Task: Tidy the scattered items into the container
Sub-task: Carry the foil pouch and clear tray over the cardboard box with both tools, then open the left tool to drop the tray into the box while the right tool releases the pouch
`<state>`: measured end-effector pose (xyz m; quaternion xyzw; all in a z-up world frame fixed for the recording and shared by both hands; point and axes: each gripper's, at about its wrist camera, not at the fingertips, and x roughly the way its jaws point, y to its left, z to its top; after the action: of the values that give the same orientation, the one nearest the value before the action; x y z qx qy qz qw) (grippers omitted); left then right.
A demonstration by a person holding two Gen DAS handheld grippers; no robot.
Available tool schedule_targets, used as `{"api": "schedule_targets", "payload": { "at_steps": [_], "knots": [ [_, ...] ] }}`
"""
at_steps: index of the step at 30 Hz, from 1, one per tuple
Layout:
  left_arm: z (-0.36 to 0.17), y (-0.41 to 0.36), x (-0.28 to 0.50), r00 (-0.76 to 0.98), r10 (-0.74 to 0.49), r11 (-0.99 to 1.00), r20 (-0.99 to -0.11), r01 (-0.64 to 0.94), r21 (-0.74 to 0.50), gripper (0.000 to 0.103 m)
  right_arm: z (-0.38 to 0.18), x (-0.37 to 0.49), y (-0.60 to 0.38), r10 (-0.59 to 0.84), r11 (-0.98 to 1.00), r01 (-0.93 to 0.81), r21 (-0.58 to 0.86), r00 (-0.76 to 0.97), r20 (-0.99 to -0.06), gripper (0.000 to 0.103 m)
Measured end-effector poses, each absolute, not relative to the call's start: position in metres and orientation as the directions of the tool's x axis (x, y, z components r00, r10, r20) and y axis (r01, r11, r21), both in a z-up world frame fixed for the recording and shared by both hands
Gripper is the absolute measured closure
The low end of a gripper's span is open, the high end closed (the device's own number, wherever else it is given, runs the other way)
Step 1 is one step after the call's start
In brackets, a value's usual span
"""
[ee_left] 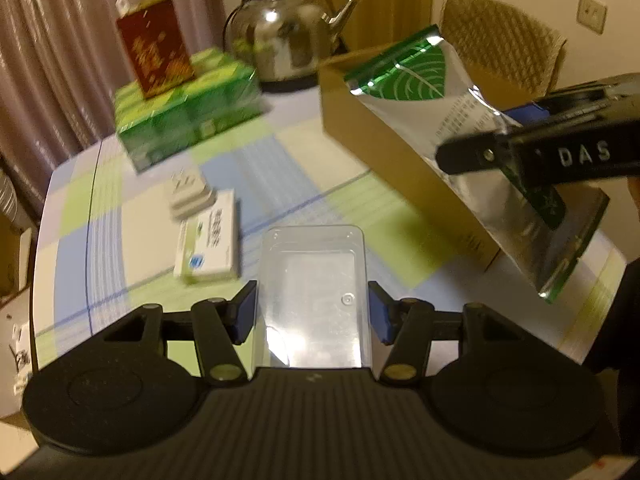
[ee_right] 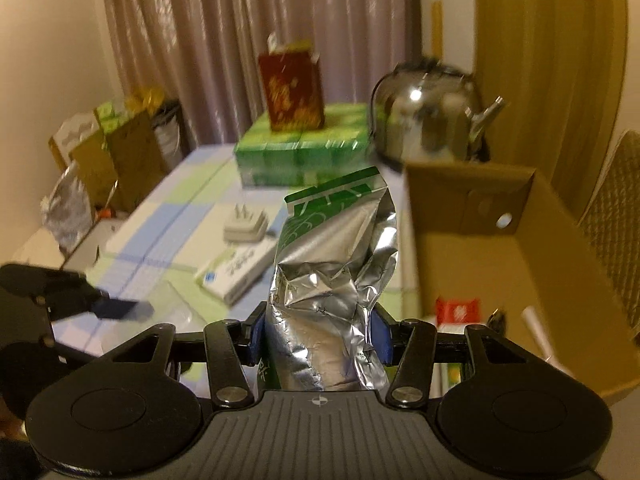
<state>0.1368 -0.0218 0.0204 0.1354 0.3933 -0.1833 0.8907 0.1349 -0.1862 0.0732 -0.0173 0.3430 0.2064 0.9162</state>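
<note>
Nearest, a clear rectangular plastic tray [ee_left: 316,292] is being gripped between the blue pads of the left gripper [ee_left: 314,312], above the blue, green and white checked tablecloth [ee_left: 280,184]. Alongside, a crinkled silver foil pouch with green print [ee_right: 332,280] is being clamped by the right gripper [ee_right: 318,340], just beside the open brown cardboard box [ee_right: 520,216], not inside it. Further off, a white and green flat carton [ee_left: 210,242] and a white plug adapter [ee_left: 190,196] are being left lying on the cloth, touching. Farthest, a red box [ee_left: 154,46] is being carried by a green wrapped pack [ee_left: 188,108], near a steel kettle [ee_left: 286,34].
</note>
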Motion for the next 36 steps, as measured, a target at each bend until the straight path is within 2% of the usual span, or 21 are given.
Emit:
{"api": "schedule_targets", "payload": {
  "at_steps": [11, 22, 36],
  "knots": [
    [0.059, -0.100, 0.159, 0.649, -0.305, 0.860, -0.697, 0.502, 0.091, 0.051, 0.116, 0.156, -0.263, 0.268, 0.958, -0.279, 0.071, 0.773, -0.575, 0.055],
    [0.069, -0.171, 0.188, 0.633, -0.382, 0.843, -0.673, 0.537, 0.027, 0.051, 0.103, 0.181, -0.322, 0.197, 0.977, -0.208, 0.053, 0.776, -0.599, 0.055],
    [0.052, -0.215, 0.213, 0.610, -0.392, 0.833, -0.688, 0.553, 0.016, 0.051, 0.087, 0.203, -0.359, 0.200, 0.979, -0.182, 0.091, 0.764, -0.613, 0.055]
  ]
}}
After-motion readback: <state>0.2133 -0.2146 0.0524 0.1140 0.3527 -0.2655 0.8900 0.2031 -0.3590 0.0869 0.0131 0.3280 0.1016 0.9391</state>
